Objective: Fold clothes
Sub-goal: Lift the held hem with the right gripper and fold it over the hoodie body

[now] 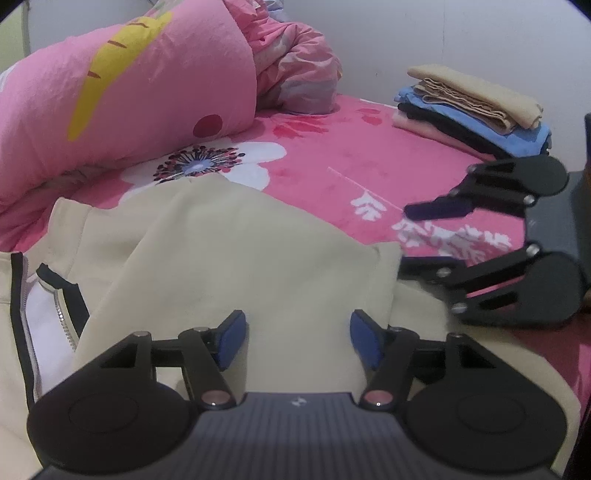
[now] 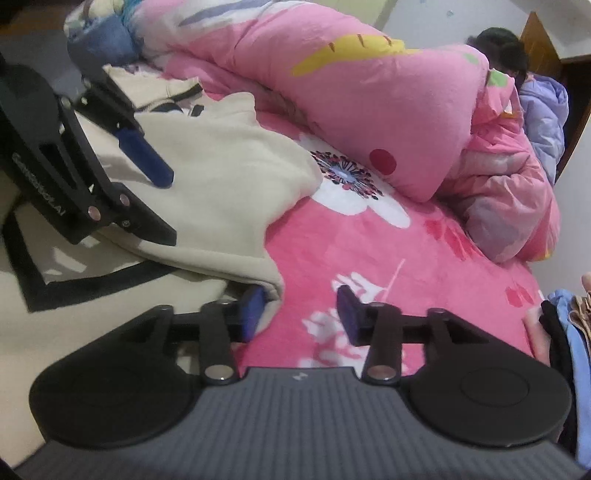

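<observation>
Cream fleece jacket (image 1: 229, 251), soft and rumpled, beneath spread left tongs (image 1: 297, 341); right tongs (image 2: 301, 314) spread.

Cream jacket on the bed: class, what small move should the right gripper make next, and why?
Probably ease left and close on the cream jacket's corner. The right gripper's jaws stand open, with that corner just beside its left finger, ungripped.

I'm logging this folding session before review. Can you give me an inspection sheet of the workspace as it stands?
Surface: bed with pink floral sheet.
Job's things: cream zip jacket spread out, partly folded; folded clothes stack at the far corner.
Clutter: pink carrot-print duvet, bunched.
Grippers: left gripper open over the jacket; right gripper open at the jacket's edge.
Cables: nothing seen.
Surroundings: white wall; a person behind the duvet.
</observation>
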`<state>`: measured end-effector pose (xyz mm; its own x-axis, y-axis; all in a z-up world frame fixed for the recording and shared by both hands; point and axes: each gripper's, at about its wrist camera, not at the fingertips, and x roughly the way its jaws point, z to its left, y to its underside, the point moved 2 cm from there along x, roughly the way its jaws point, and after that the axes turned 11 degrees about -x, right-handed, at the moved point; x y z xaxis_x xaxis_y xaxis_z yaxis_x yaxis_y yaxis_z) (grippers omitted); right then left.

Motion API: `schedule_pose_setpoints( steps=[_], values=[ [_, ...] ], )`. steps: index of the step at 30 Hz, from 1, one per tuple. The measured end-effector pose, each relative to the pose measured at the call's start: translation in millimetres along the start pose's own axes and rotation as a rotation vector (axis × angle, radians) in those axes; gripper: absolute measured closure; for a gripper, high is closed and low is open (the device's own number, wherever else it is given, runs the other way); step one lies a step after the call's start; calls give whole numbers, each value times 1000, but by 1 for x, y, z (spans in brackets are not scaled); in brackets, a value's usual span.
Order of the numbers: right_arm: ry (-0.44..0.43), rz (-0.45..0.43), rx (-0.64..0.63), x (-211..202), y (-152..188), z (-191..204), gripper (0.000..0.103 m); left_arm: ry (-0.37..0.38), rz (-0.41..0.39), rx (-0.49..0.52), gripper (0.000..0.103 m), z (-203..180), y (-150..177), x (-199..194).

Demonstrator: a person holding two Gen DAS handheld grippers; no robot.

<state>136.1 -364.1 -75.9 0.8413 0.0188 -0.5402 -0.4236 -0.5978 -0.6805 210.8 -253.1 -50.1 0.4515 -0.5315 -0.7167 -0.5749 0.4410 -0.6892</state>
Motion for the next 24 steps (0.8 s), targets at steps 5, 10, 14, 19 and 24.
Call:
schedule_pose_setpoints(
  steps=[5,10,14,19,24],
  values=[
    [164,77,-23,-28,7,-5,69,2,6,-6,39,1,0,-1],
    [17,-107,113,-60,-11,12,78,-7,12,-2,39,-1,0,-2],
    [-83,-18,-9,-37,11,42,91,-13,19,1,39,0,-1,-3],
    [48,84,80,-40,25,11,92,-14,18,4,38,1,0,-4],
    [-23,-85,175,-59,1,20,92,-23,31,0,38,3,-4,-9]
  ],
)
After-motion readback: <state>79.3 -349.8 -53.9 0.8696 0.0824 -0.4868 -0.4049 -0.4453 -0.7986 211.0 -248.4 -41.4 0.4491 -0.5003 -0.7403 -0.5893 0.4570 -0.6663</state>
